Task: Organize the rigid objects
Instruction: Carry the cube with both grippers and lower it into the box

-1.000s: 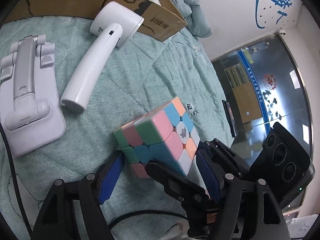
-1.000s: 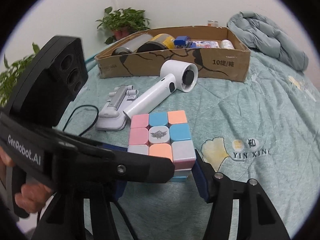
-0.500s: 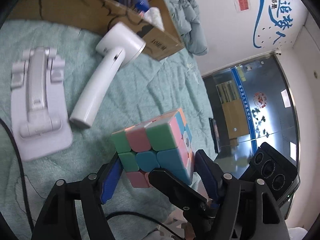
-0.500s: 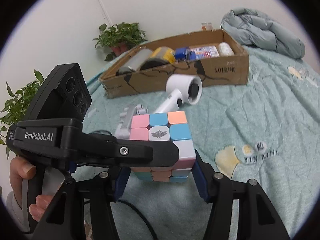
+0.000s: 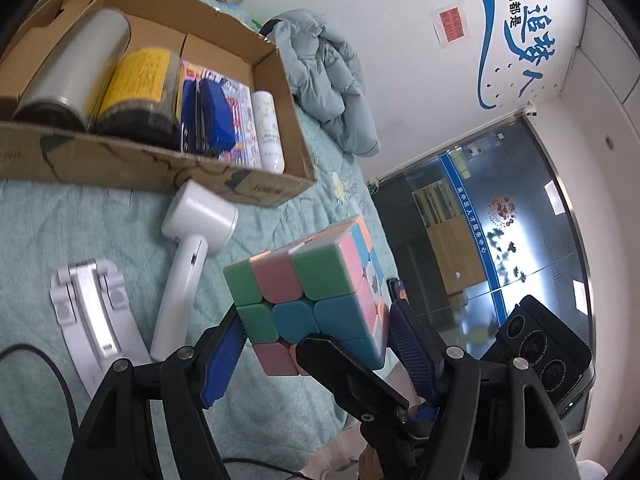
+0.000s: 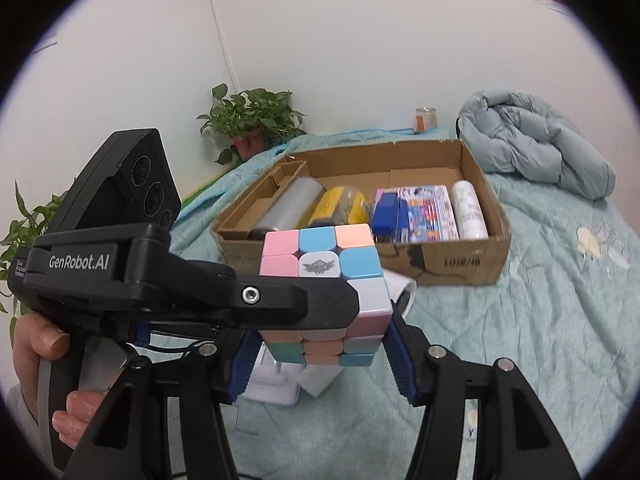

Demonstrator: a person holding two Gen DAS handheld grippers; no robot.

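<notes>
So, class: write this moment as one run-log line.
stage: carry | held: puzzle cube, off the bedspread | left gripper: gripping cube | right gripper: gripping cube | likely goal: cardboard box

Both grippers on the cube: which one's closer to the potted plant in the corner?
Left, likely. The left gripper reaches the cube from the potted plant's side; the right gripper comes from the near side, farther back.

A puzzle cube (image 6: 324, 276) sits up off the bedspread (image 6: 540, 340) between the blue pads of both grippers, the left gripper (image 6: 316, 308) crossing in from the left. Behind it stands a cardboard box (image 6: 448, 268) holding two cylinders, a packet and a bottle side by side. A handheld fan (image 5: 188, 264) and a folding stand (image 5: 96, 320) lie before the box; a jacket (image 6: 532, 144) lies behind it to the right.
</notes>
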